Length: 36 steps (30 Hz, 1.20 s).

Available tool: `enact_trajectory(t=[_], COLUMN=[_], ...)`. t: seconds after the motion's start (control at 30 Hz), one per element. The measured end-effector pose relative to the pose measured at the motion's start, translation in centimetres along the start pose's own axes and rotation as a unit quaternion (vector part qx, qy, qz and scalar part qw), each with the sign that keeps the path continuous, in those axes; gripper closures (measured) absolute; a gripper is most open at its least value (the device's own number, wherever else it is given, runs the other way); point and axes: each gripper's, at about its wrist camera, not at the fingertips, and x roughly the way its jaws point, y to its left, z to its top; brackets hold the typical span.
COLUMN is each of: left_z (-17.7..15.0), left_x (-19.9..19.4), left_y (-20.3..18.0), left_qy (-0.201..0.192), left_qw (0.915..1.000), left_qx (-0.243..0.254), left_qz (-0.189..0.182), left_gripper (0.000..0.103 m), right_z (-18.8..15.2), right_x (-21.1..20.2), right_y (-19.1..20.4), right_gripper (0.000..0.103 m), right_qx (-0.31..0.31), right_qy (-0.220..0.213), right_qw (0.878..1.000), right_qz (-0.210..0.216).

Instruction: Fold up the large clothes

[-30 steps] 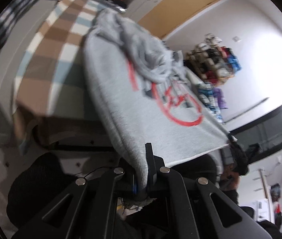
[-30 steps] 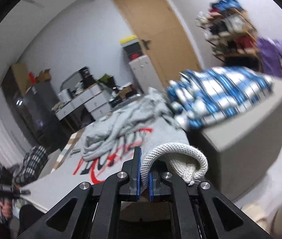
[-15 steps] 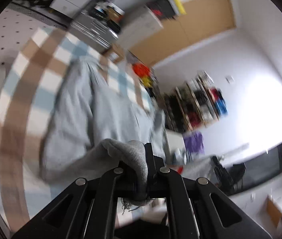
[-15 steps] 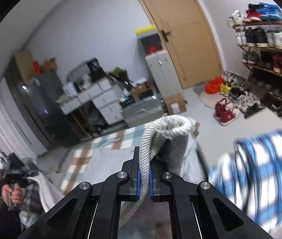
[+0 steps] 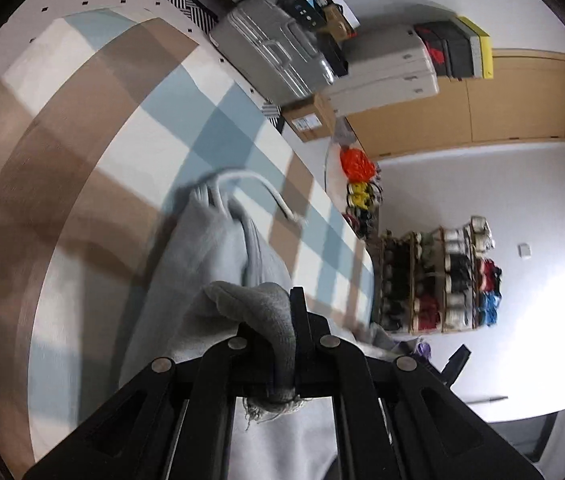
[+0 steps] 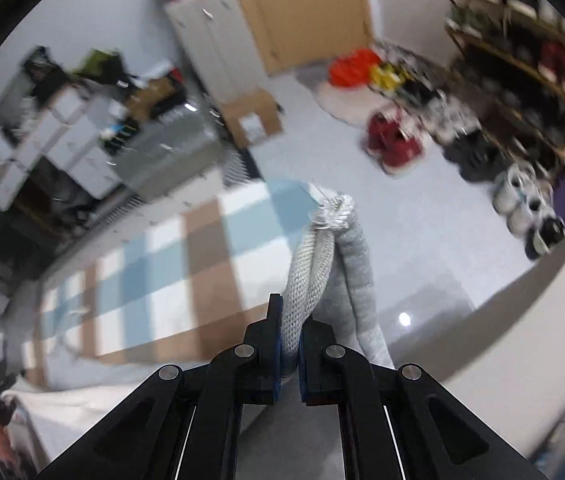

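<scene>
In the left wrist view, the fold looked only partly made, by my judgement: the grey sweatshirt (image 5: 218, 264) lay bunched ahead of the left gripper (image 5: 282, 344) on the checked blanket (image 5: 122, 132), one white drawcord (image 5: 258, 184) curling out at its far end, and nothing like a neat rectangle showed yet. The left gripper's jaws were closed narrow on a thick roll of the grey hem, which humped up over the left finger and trailed frayed threads below. In the right wrist view, the right gripper (image 6: 291, 336) was likewise clamped tight, its blue-padded jaws pinching a ribbed band of the same sweatshirt that rose straight ahead of the tips to a bunched peak, with a softer grey fold hanging just to its right. The blanket lay beyond and to the left, blurred. Laying the lifted edge down and smoothing it seemed left to do.
</scene>
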Motion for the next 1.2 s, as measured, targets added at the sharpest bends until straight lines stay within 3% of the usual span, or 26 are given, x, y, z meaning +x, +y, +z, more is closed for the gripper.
enact_trajectory(t=[0.13, 0.2, 0.27, 0.3, 0.4, 0.43, 0.47, 0.5, 0.53, 0.6, 0.8, 0.9, 1.03, 1.13, 1.2], left_z=[1.1, 1.4, 1.0, 0.7, -0.2, -0.6, -0.9, -1.4, -2.4, -3.7, -11.6, -14.9, -17.8, -19.4, -19.8], left_x=[1.1, 0.8, -0.4, -1.1, -2.7, -3.8, -4.8, -6.2, -8.1, -9.3, -10.1, -9.4, -9.3, -8.9, -9.4], left_y=[2.5, 3.5, 3.6, 3.1, 1.3, 0.6, 0.1, -0.4, -1.0, -1.5, -1.0, 0.9, 4.5, 6.8, 6.6], left_qy=[0.005, 0.018, 0.025, 0.027, 0.005, -0.015, -0.035, -0.066, -0.096, -0.094, -0.021, 0.013, 0.027, 0.045, 0.029], left_qw=[0.9985, 0.9963, 0.9961, 0.9970, 0.9990, 0.9991, 0.9986, 0.9967, 0.9938, 0.9938, 0.9858, 0.9818, 0.9809, 0.9793, 0.9809], left_qx=[-0.055, -0.084, -0.084, -0.070, -0.038, -0.029, -0.024, -0.020, -0.010, 0.014, 0.094, 0.095, 0.068, 0.053, 0.068], left_qz=[0.003, 0.005, 0.009, 0.017, 0.025, 0.027, 0.032, 0.042, 0.055, 0.059, 0.138, 0.164, 0.180, 0.190, 0.180], left_gripper=[0.101, 0.100, 0.100, 0.099, 0.089, 0.068, 0.035, 0.022, 0.019, 0.019, 0.019, 0.019, 0.019, 0.020, 0.017], right_z=[1.5, 2.1, 2.3, 2.4, 1.9, 1.5, 1.1, 0.2, -0.7, -3.0, -12.9, -17.7, -23.0, -25.5, -26.1], right_x=[3.0, 2.3, 0.7, -0.2, -3.1, -3.9, -4.7, -5.9, -6.8, -8.2, -10.9, -11.0, -10.3, -9.6, -8.8], right_y=[-2.9, -4.1, -5.1, -5.2, -5.1, -4.7, -4.2, -3.5, -2.9, -1.6, -0.5, -1.6, -3.4, -4.9, -6.0], right_gripper=[0.091, 0.086, 0.065, 0.049, 0.039, 0.034, 0.024, 0.019, 0.015, 0.007, 0.006, 0.006, 0.005, 0.005, 0.005], right_qx=[0.067, 0.077, 0.075, 0.076, 0.040, 0.020, -0.001, -0.034, -0.057, -0.093, -0.125, -0.088, -0.032, 0.017, 0.050], right_qy=[0.012, -0.017, -0.046, -0.057, -0.091, -0.095, -0.100, -0.109, -0.112, -0.105, -0.074, -0.059, -0.029, -0.009, 0.003], right_qw=[0.998, 0.997, 0.996, 0.995, 0.995, 0.995, 0.994, 0.992, 0.991, 0.988, 0.977, 0.975, 0.973, 0.968, 0.965], right_qz=[0.012, 0.007, 0.000, 0.003, 0.033, 0.035, 0.039, 0.045, 0.049, 0.066, 0.155, 0.195, 0.227, 0.249, 0.256])
